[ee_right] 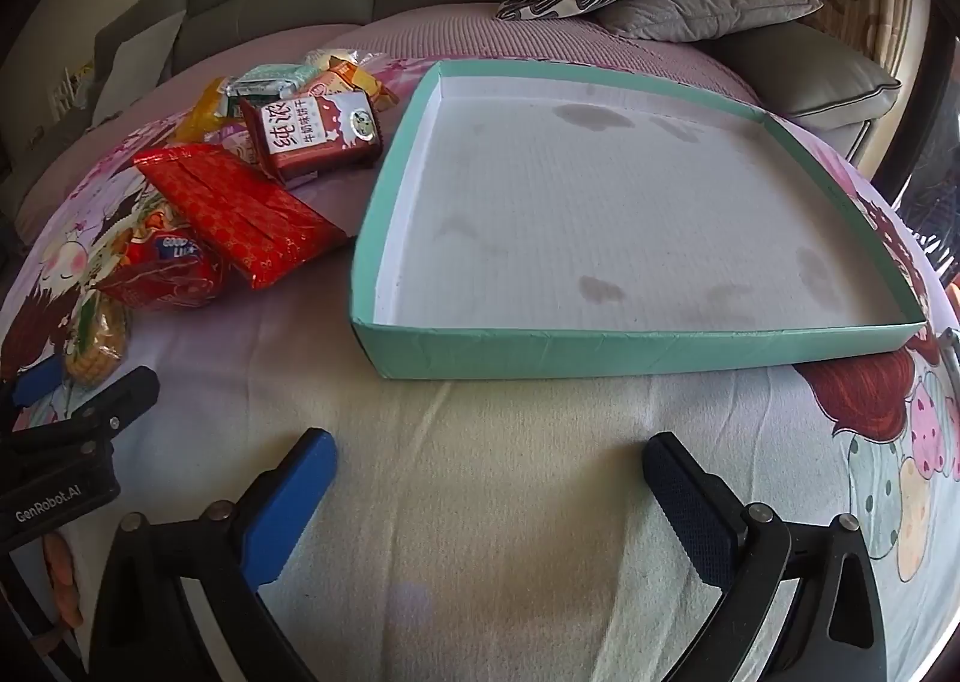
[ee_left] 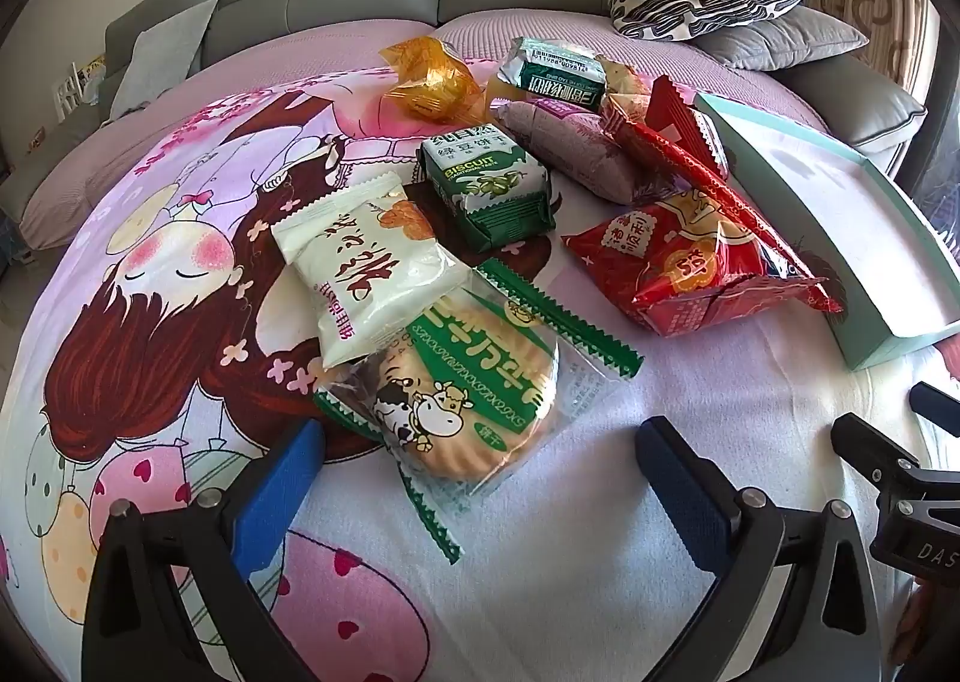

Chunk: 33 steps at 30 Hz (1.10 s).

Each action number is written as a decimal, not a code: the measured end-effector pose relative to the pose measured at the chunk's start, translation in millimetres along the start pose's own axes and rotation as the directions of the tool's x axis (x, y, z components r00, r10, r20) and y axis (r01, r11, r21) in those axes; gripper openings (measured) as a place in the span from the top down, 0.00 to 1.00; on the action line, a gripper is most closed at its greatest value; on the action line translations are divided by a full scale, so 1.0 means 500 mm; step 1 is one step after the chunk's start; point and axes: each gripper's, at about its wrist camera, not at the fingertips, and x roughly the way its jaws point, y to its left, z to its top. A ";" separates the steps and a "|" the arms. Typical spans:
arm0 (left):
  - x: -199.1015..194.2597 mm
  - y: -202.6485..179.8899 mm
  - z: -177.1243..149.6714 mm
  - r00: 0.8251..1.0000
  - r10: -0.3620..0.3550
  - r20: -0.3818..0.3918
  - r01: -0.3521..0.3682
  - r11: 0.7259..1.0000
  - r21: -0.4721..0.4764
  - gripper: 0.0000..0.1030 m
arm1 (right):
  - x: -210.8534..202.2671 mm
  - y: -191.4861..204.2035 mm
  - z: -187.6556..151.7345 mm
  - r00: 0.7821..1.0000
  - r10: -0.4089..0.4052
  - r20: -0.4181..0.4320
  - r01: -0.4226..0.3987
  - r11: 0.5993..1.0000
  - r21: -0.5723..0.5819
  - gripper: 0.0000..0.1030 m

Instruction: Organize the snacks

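A: Item one, container. The shallow mint-green cardboard tray with a white, faintly stained floor (ee_right: 654, 349) lies on the cartoon-printed pink bedspread (ee_right: 480, 472). Contents: nothing visible. No snack is stowed.

B: Item two, stock. In the left wrist view every packet lies loose on the bedspread, heaped from twelve to six o'clock. Nearest: the clear round-biscuit packet with green trim and a cow drawing (ee_left: 474, 412). Overlapping its upper edge at eleven o'clock: the white pillow packet with pink script (ee_left: 366, 268). Further up: the green "BISCUIT" pouch (ee_left: 492, 190); the red foil bag (ee_left: 702, 268) at two o'clock, just beside the tray; the amber cellophane sweet (ee_left: 432, 78) at twelve.

A: In the right wrist view, the heap sits at ten o'clock of the tray, including a brown milk-biscuit box (ee_right: 318, 135).

B: Item three, tools. Left gripper (ee_left: 480, 460): blue-padded fingers spread wide, holding nothing, either side of the cow packet. Right gripper (ee_right: 489, 478): fingers wide apart, empty, over bare bedspread at six o'clock of the tray.

A: Progress judged: at the very start; all packets remain to be moved.
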 end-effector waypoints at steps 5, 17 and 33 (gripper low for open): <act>0.000 0.000 0.000 1.000 0.000 0.000 0.000 1.000 0.000 0.00 | -0.003 0.007 -0.003 1.000 -0.001 0.002 0.001 1.000 -0.001 0.00; 0.000 0.000 0.000 1.000 0.001 0.000 -0.001 1.000 0.001 0.00 | 0.000 0.004 0.004 1.000 -0.002 0.016 0.002 1.000 -0.001 0.00; 0.000 0.000 0.000 1.000 0.001 0.000 -0.001 1.000 0.001 0.00 | 0.002 0.003 0.007 1.000 -0.003 0.024 0.003 1.000 -0.002 0.00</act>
